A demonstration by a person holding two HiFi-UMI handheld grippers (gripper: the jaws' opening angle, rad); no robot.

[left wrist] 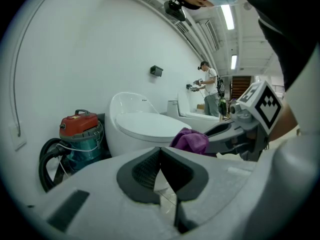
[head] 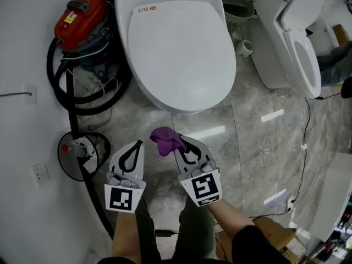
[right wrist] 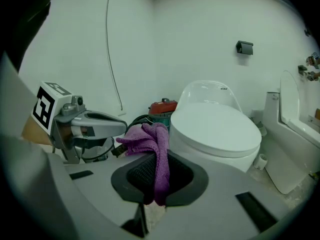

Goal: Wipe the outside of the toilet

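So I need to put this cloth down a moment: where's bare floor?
Bare marble floor for the purple cloth lies ahead-right, between the oval toilet, the second toilet and the thin black cable. The left side is crowded: red vacuum and looped hoses.

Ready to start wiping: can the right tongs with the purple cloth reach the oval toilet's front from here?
Probably yes: the right tongs hold the purple cloth just short of the oval toilet, with only marble floor between.

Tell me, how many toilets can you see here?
2. An oval toilet with its lid shut stands straight ahead, beside the red vacuum cleaner; a second toilet, lid raised, stands to its right. Others may be hidden beyond the pictures.
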